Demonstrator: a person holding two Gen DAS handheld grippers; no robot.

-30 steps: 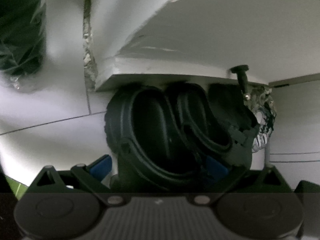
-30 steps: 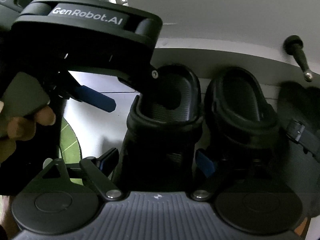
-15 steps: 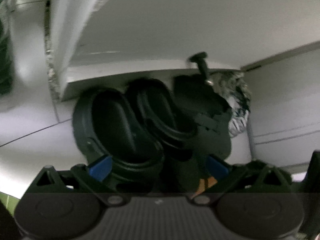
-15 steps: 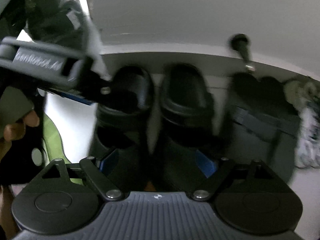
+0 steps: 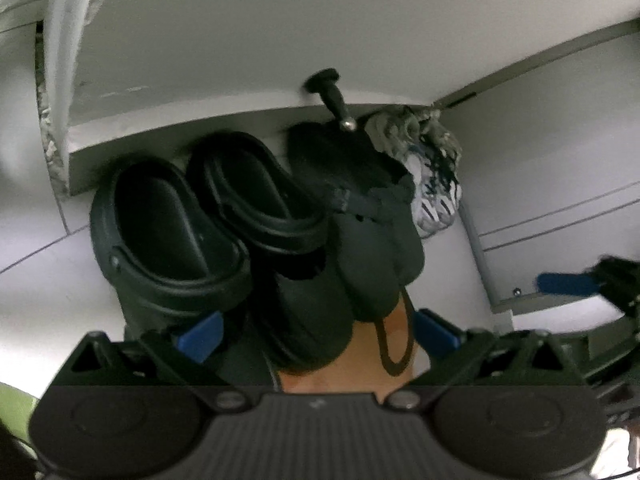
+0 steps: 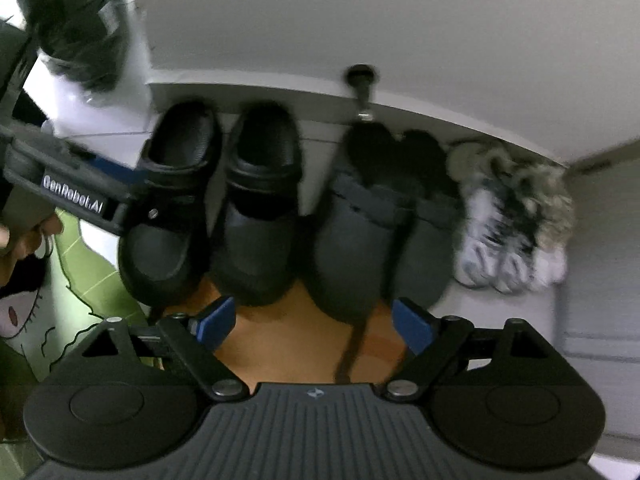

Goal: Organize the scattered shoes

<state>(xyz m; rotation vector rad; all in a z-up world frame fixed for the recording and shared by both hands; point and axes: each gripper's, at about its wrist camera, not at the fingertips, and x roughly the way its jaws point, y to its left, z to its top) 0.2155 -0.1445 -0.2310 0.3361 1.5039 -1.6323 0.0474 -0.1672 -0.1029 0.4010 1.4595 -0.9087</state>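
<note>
Lining the base of a white cabinet (image 6: 360,20), three pairs of shoes sit side by side on a pale tiled floor (image 5: 36,272) with thin dark grout lines. In the right wrist view, two black clogs (image 6: 216,200) stand at the left, heels tucked under the cabinet's overhanging bottom edge and toes pointing toward the camera. Just beside them is a pair of grey strapped slippers (image 6: 380,224), and farther right a pair of white fur-trimmed shoes (image 6: 512,224), blurred. A black door stopper (image 6: 362,88) juts down from the cabinet edge, above the slippers.

The toes of the clogs and slippers rest on an orange mat (image 6: 296,332). A green mat (image 6: 84,264) with a cartoon print lies to the left.

The right gripper (image 6: 312,320) hovers over the orange mat, its blue-padded jaws spread apart with nothing between them. The left gripper (image 5: 316,330) hangs above the toes of the clogs and slippers, jaws likewise released and gripping nothing; in the right wrist view its black body, marked GenRobot.AI, crosses in front of the leftmost clog, with the person's fingers (image 6: 44,228) at the frame edge. A dark plastic bag (image 6: 76,20) sits at the upper left.
</note>
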